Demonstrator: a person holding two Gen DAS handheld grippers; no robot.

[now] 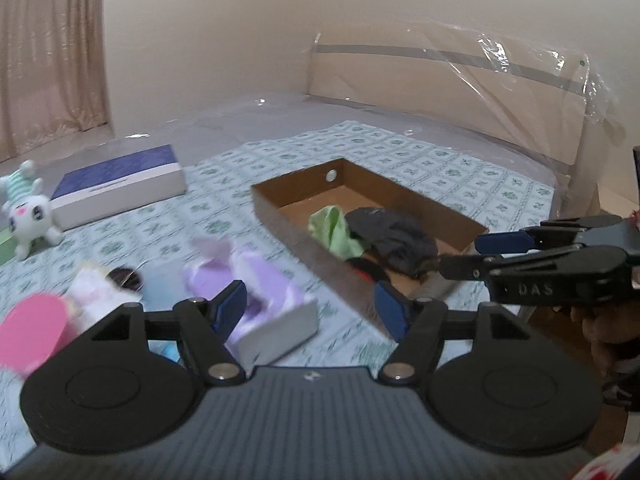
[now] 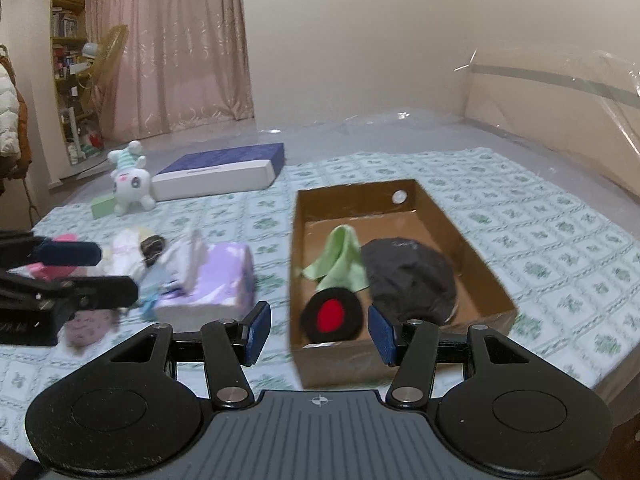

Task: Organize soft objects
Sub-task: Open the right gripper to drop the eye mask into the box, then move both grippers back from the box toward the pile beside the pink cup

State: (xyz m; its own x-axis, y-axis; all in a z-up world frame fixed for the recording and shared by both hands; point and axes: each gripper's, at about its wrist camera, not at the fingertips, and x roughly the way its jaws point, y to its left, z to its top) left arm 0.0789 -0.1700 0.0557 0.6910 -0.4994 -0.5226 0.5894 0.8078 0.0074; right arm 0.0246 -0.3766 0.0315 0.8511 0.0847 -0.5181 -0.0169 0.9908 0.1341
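Both sets of jaws stand apart and empty: left gripper (image 1: 310, 306) faces the loose pile by the purple tissue box (image 2: 208, 280), right gripper (image 2: 320, 330) by the cardboard box (image 2: 472, 240), where green cloth (image 2: 340, 256), dark garment (image 2: 408, 276) and red-and-black pad (image 2: 332, 316) sit gathered.

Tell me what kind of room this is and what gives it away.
Most likely a bedroom at home. A bed with a patterned sheet and a plastic-wrapped headboard fills the view, long pink curtains hang behind it, and a cluttered bookshelf stands in the corner.
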